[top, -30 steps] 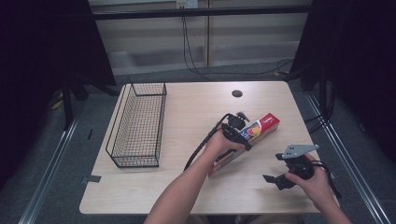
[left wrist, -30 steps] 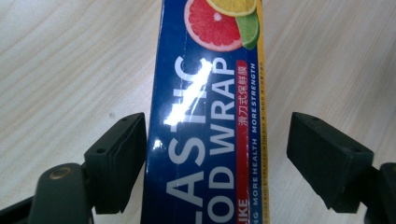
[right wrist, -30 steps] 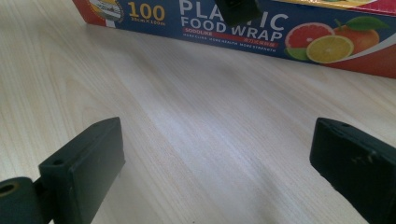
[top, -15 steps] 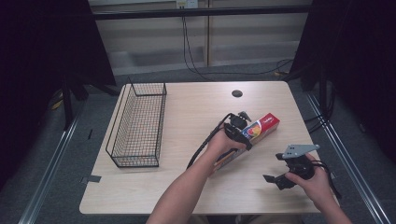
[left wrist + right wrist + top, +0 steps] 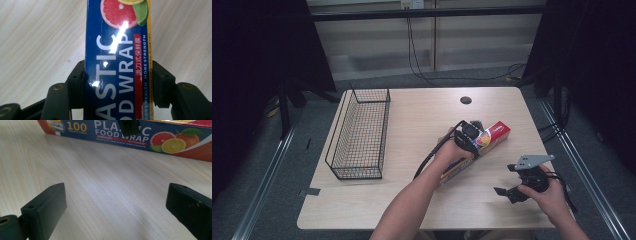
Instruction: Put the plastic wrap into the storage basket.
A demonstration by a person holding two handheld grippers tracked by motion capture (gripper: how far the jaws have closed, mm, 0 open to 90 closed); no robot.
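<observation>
left gripper view shows the left gripper (image 5: 117, 82) with jaws clamped on the plastic wrap box (image 5: 117, 62), while the right gripper (image 5: 117, 215) holds its jaws wide apart above the counter (image 5: 105, 190).

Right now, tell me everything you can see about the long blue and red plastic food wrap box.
The long blue and red plastic food wrap box is glossy cardboard printed with citrus fruit, white "PLASTIC FOOD WRAP" lettering and "100". It lies flat and diagonal on the light wooden table, right of the black wire basket. The left gripper is shut across its width, jaws pressing both long sides. The right gripper is open, apart from it.
</observation>
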